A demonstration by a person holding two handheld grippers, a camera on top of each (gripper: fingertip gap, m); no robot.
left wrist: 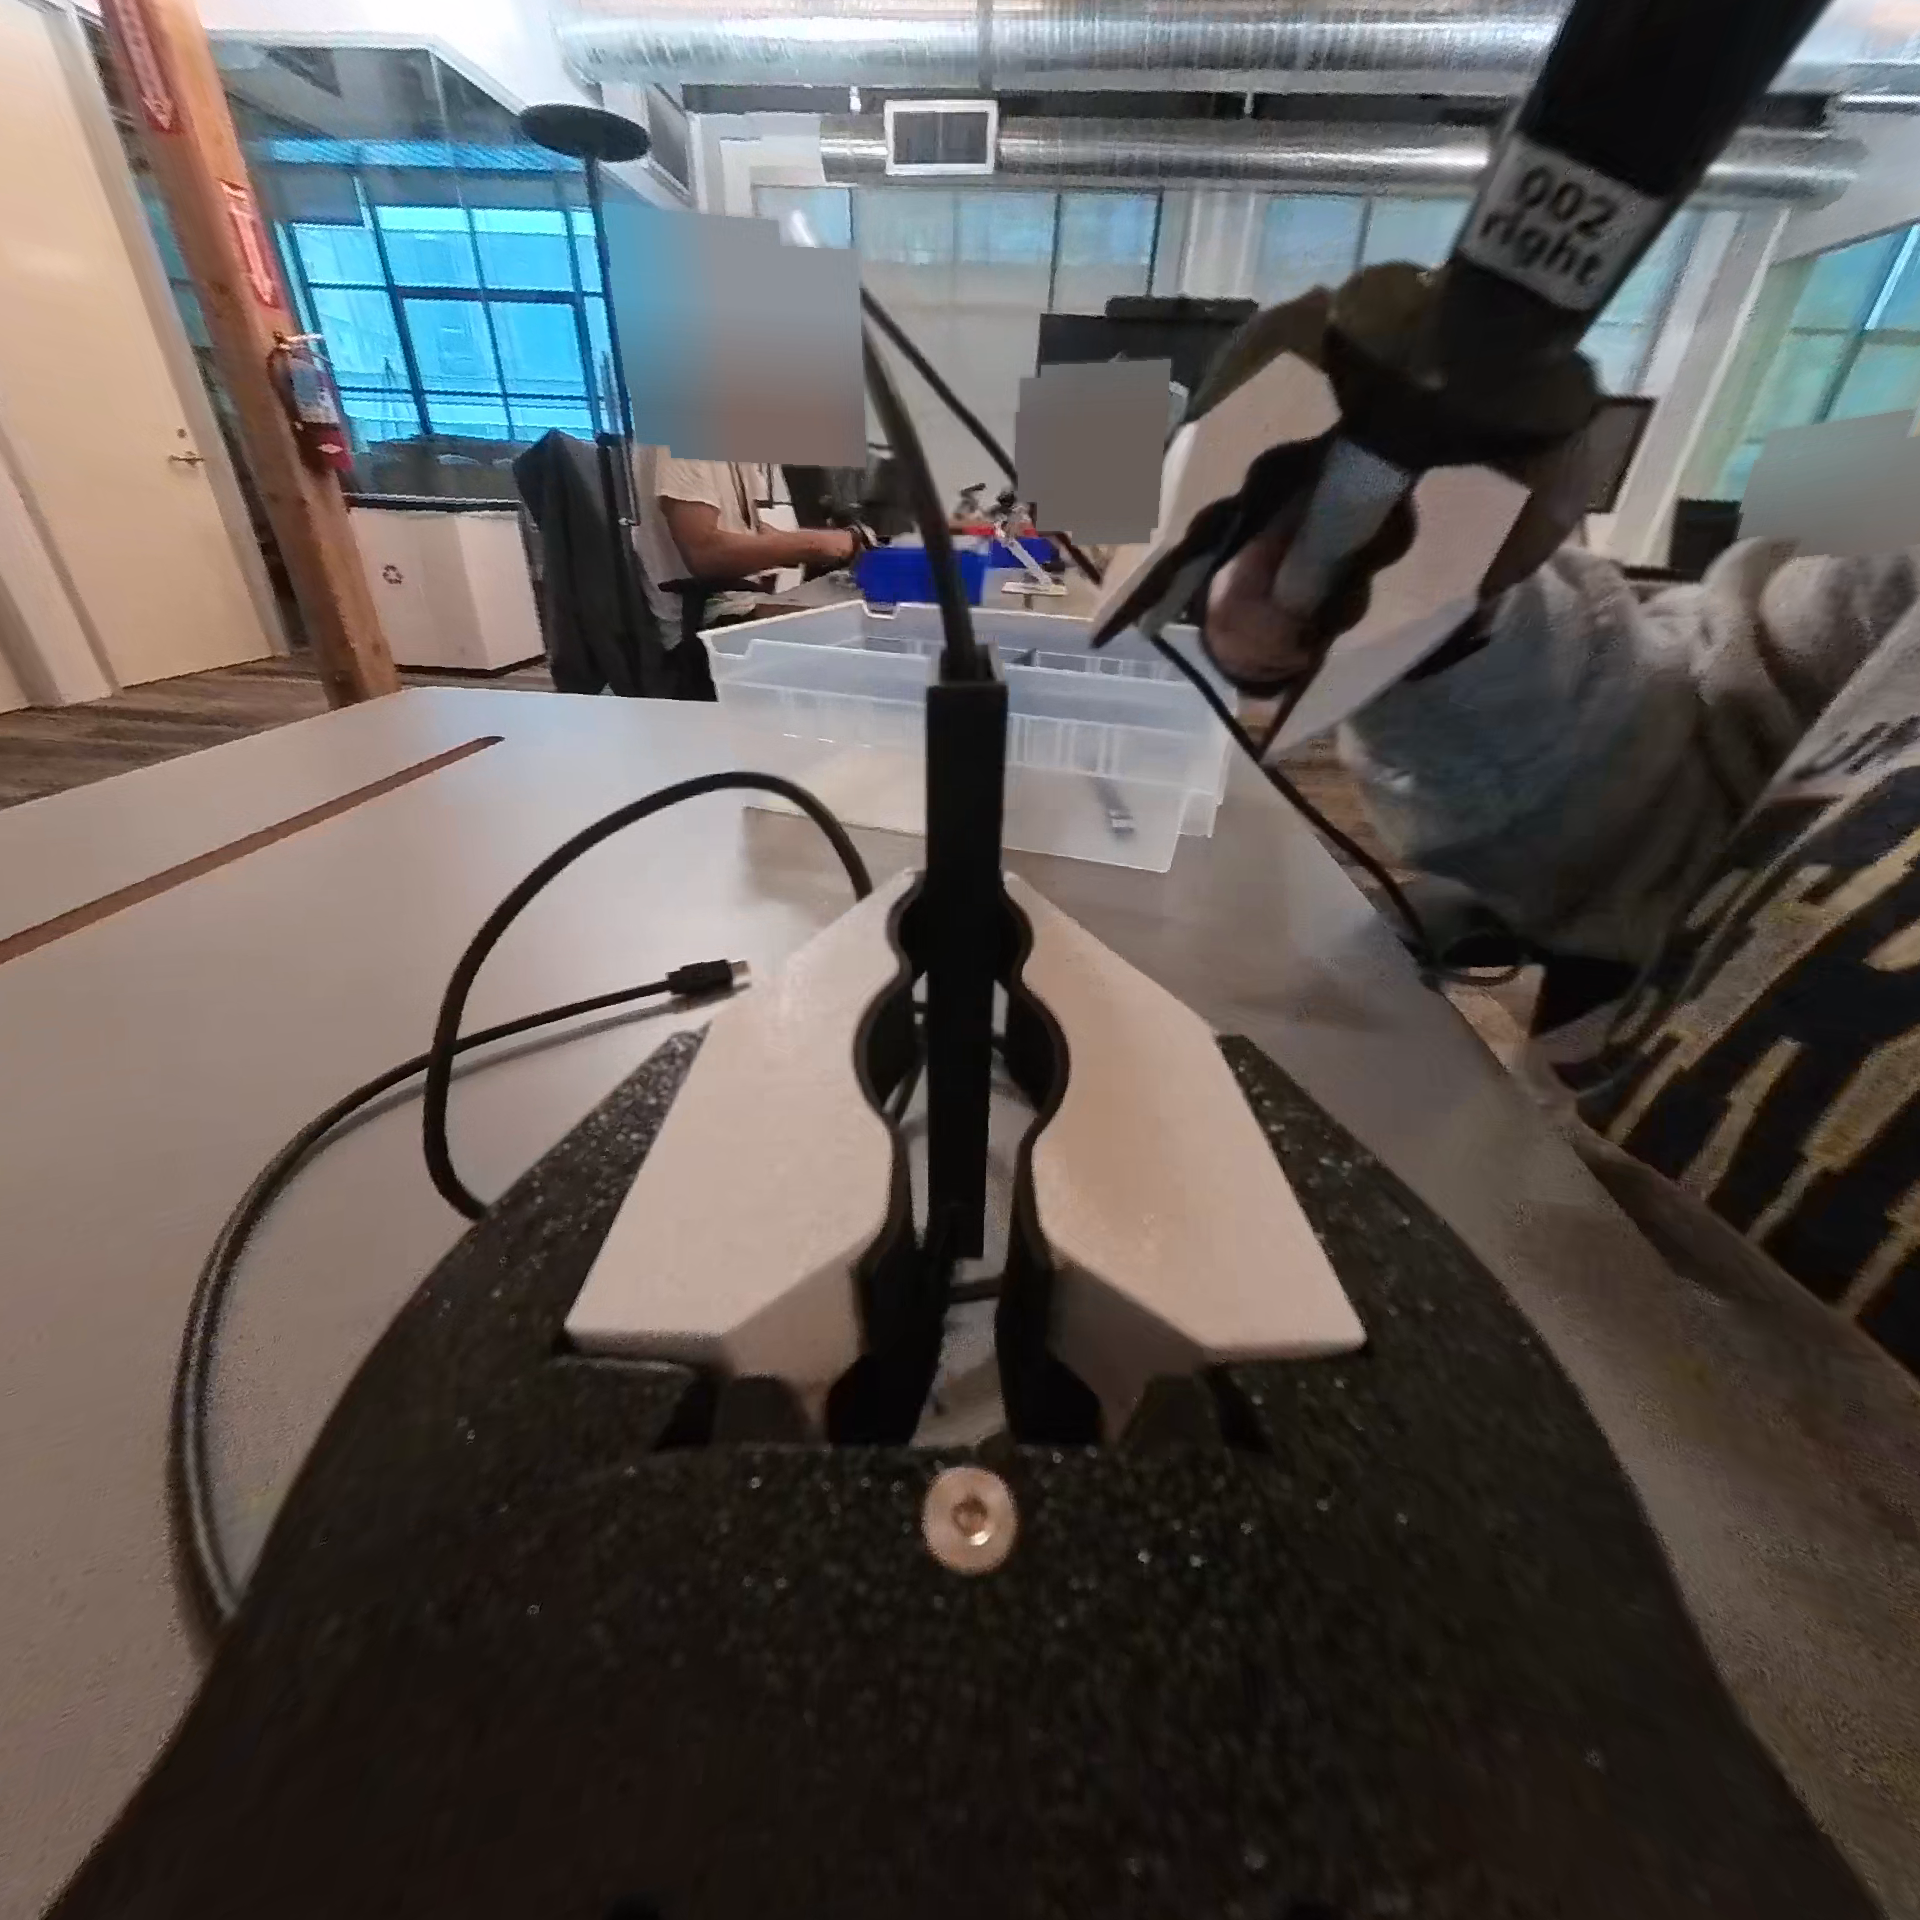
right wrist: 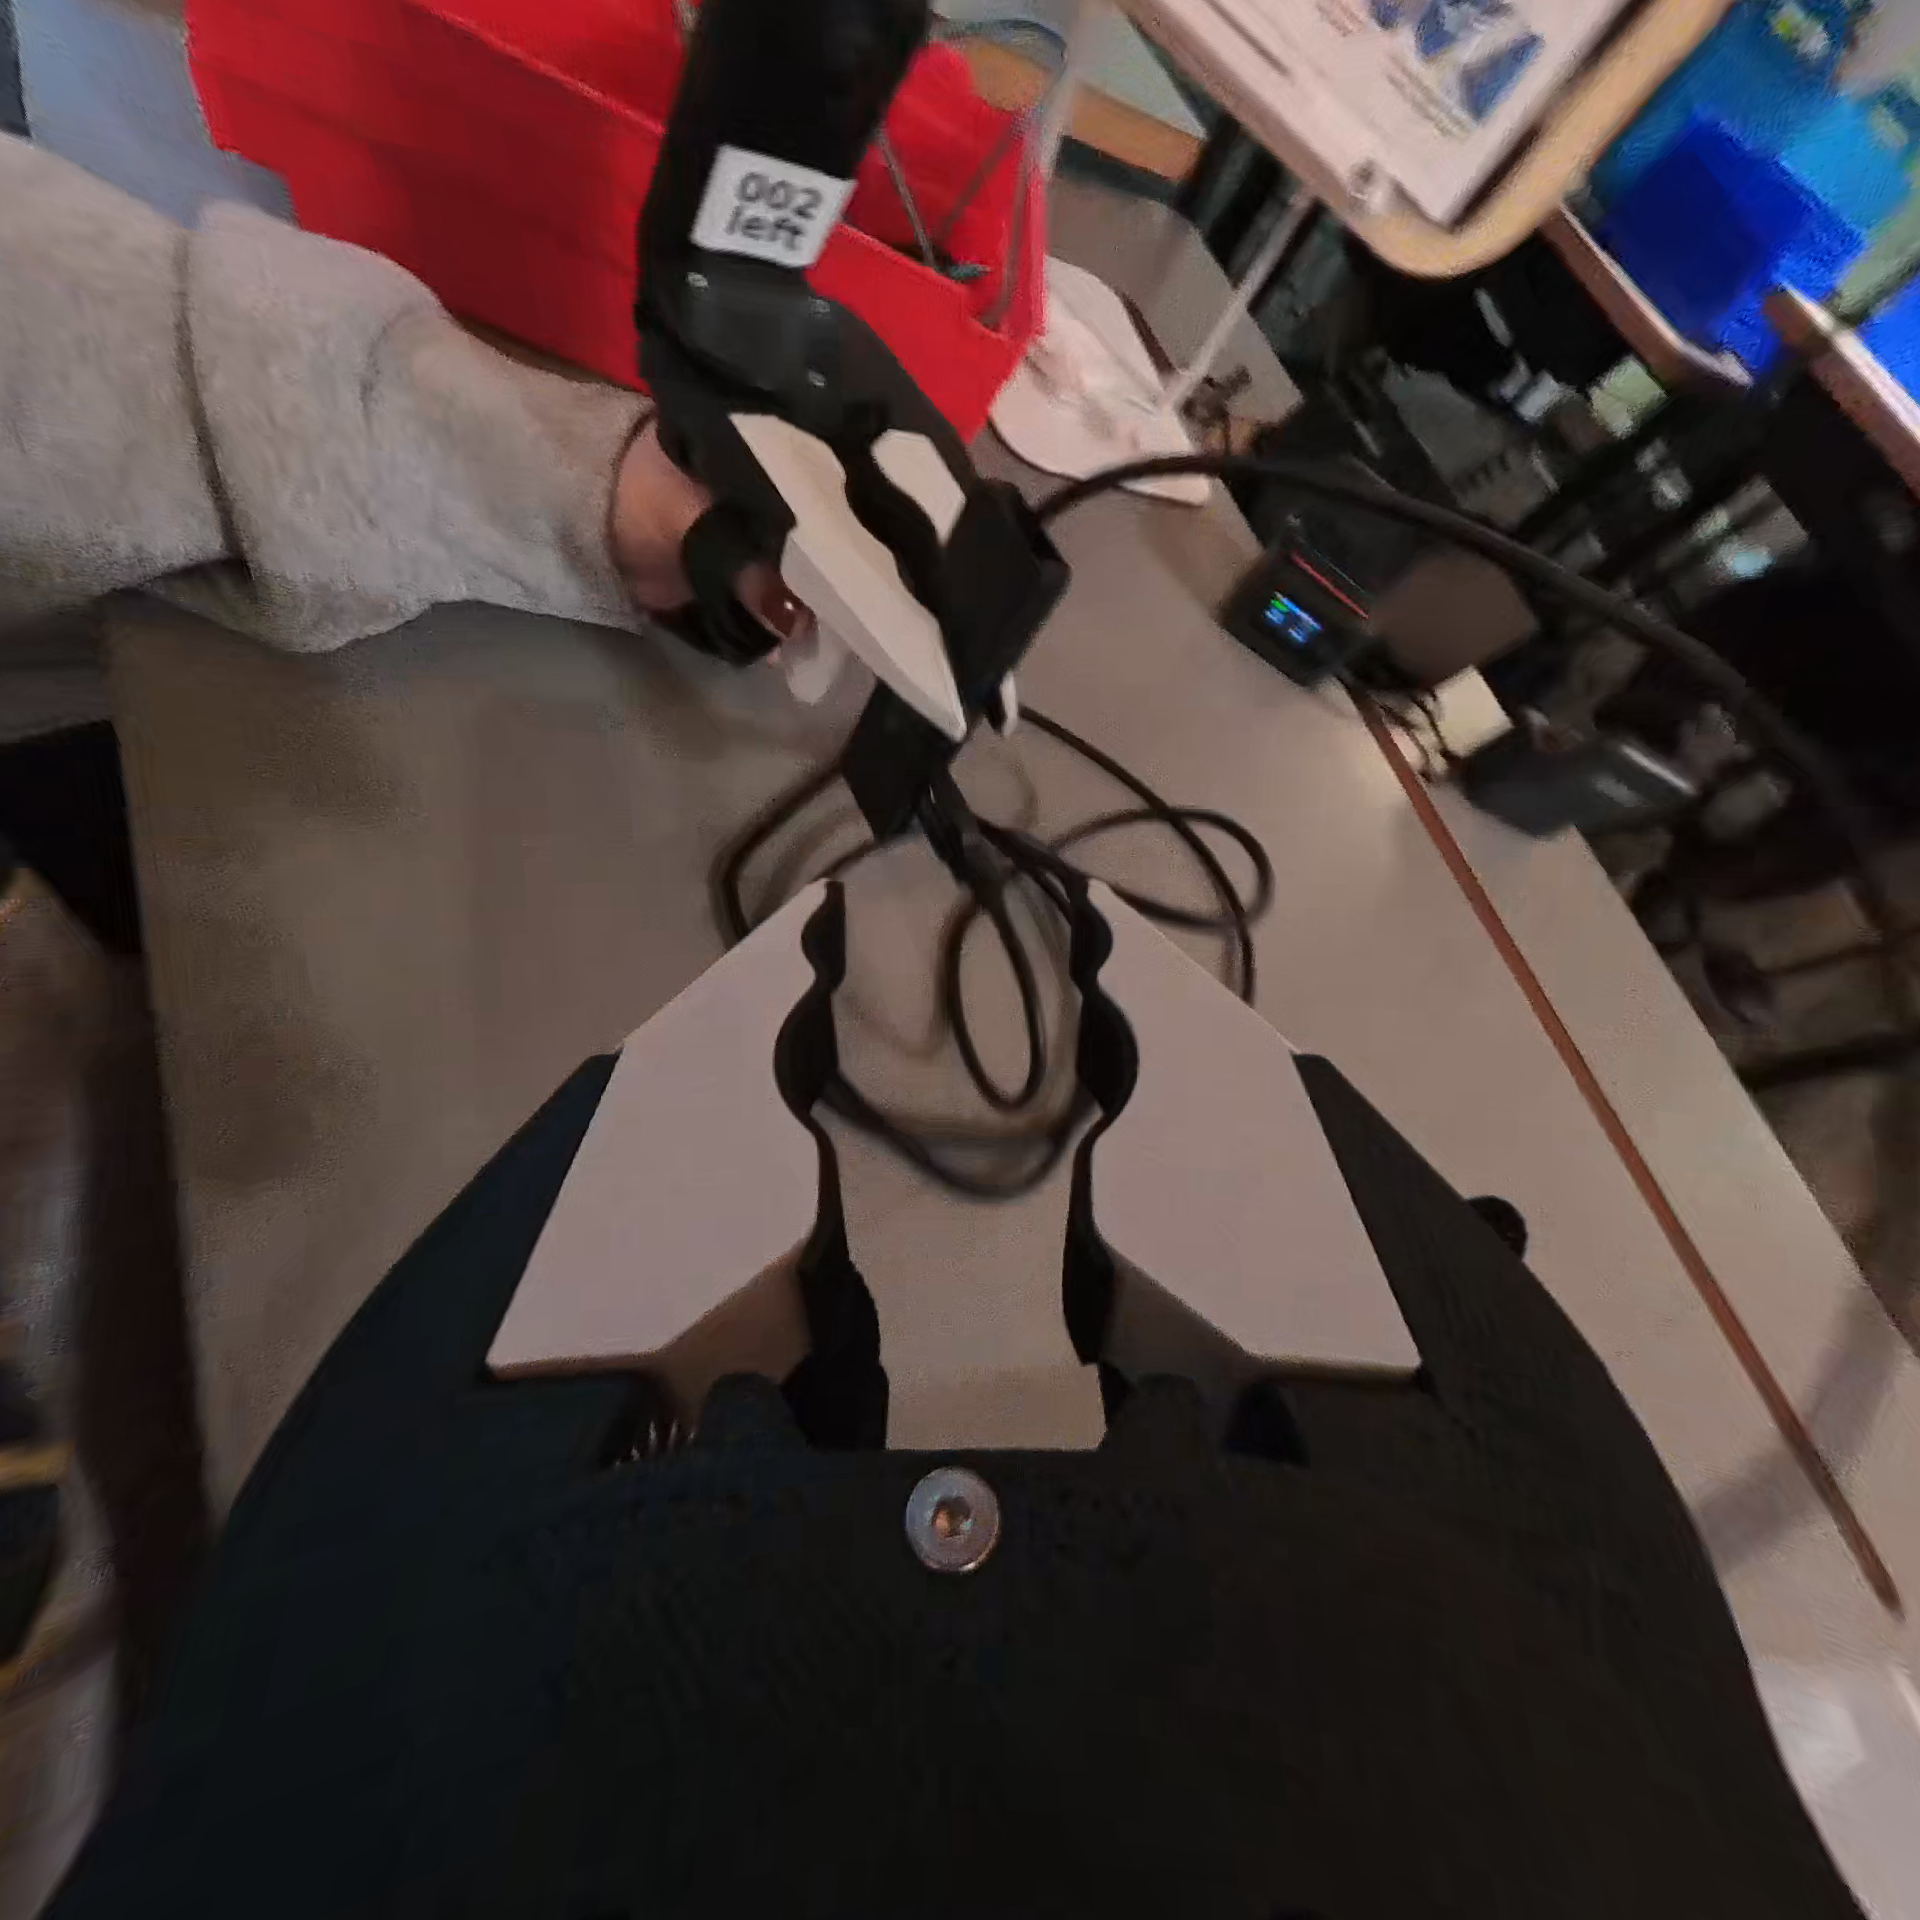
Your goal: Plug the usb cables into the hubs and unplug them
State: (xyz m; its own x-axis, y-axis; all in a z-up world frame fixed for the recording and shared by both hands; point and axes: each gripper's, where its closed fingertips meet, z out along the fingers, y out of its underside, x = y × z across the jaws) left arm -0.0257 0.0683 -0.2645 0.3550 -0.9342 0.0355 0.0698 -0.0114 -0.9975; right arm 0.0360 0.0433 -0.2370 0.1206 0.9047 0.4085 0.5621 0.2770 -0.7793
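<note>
My left gripper (left wrist: 961, 894) is shut on a slim black USB hub (left wrist: 966, 790) and holds it above the grey table (left wrist: 312, 1039); a thick black cable leaves the hub's far end. A loose black cable with a small plug (left wrist: 707, 977) lies curled on the table to the left. My right gripper (right wrist: 961, 904) is open and empty, just short of the hub (right wrist: 894, 769). In the right wrist view several black cables (right wrist: 997, 997) hang from the hub's near end, below the left gripper (right wrist: 982, 722). The right gripper (left wrist: 1190, 691) also shows at the upper right of the left wrist view.
Clear plastic bins (left wrist: 1091, 748) stand at the table's far edge. A red bin (right wrist: 520, 156) and a small black device with a lit screen (right wrist: 1299, 613) sit beyond the hub. A brown groove (right wrist: 1558, 1091) runs along the table. A person sits at a desk in the background. My hands' fingertips stand some 8 centimeters from each other.
</note>
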